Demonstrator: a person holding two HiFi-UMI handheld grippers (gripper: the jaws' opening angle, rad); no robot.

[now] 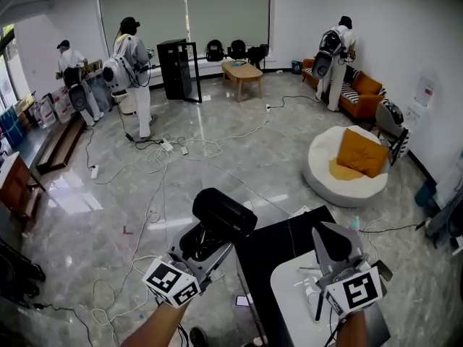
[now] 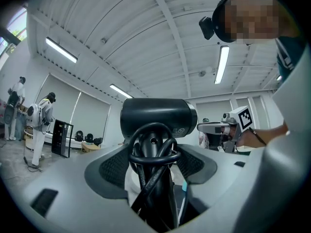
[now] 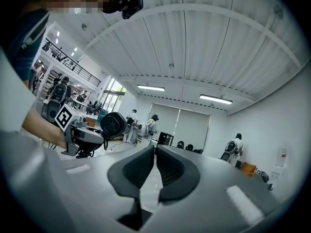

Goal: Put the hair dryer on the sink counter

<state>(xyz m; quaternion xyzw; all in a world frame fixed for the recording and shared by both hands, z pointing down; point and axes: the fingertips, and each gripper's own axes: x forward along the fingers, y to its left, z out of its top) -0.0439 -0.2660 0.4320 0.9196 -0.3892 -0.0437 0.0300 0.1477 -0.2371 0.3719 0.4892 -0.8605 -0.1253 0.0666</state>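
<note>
My left gripper (image 1: pixel 205 241) is shut on the handle of a black hair dryer (image 1: pixel 225 213), held up over the floor just left of a black table (image 1: pixel 271 248). In the left gripper view the hair dryer (image 2: pixel 156 116) stands upright between the jaws, its black cord (image 2: pixel 154 155) looped around the handle. My right gripper (image 1: pixel 331 243) is shut and holds nothing; it hovers over the white sink counter (image 1: pixel 288 289) at the lower right. The right gripper view shows its jaws (image 3: pixel 154 154) pressed together, with the hair dryer (image 3: pixel 113 124) off to the left.
Cables (image 1: pixel 155 194) run across the glossy floor. A white round seat (image 1: pixel 340 176) with an orange cushion sits at right, an orange sofa (image 1: pixel 362 92) beyond. A wooden table (image 1: pixel 242 72) and a black cabinet (image 1: pixel 177 69) stand at the back. Several people (image 1: pixel 132 71) stand around the room.
</note>
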